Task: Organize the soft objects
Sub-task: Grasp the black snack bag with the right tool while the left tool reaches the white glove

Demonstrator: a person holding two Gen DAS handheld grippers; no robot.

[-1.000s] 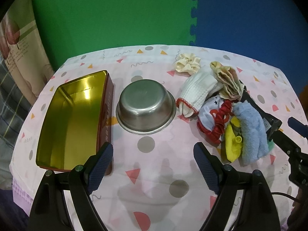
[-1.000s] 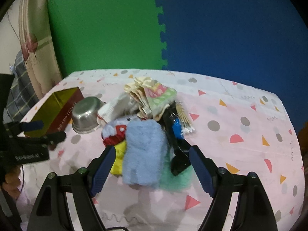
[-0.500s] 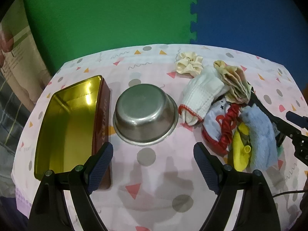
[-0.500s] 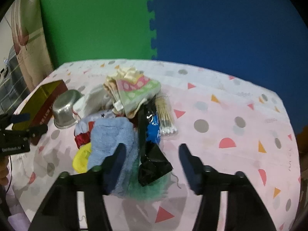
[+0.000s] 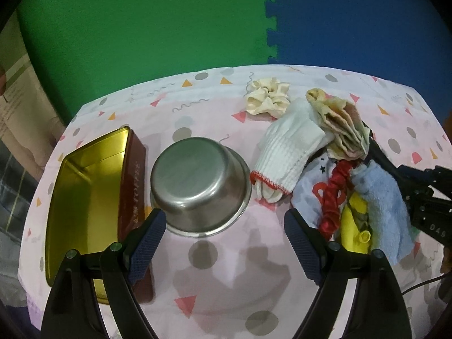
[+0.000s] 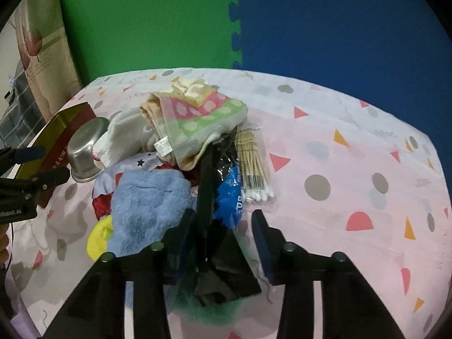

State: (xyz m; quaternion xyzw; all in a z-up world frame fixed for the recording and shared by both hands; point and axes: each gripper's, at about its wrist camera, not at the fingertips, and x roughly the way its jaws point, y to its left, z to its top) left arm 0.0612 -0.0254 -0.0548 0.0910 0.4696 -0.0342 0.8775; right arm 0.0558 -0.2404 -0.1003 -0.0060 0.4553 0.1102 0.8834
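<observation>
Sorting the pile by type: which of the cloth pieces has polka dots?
The folded towel on top of the pile's far end, banded pink and green with pale dots. The blue cloth and white glove are plain.

Makeshift home recording corner: foam mats [image 5: 254, 22] behind clothed table [image 5: 214, 257].

You have a shiny, smooth metal bowl [image 5: 200, 186] beside a glossy gold-lined tin [image 5: 84, 197]. The white glove [image 5: 288, 152] is ribbed knit, the blue towel [image 6: 147, 206] fluffy terry. The black bag [image 6: 217, 197] is crinkled glossy plastic on a matt printed tablecloth [image 6: 339, 169].
</observation>
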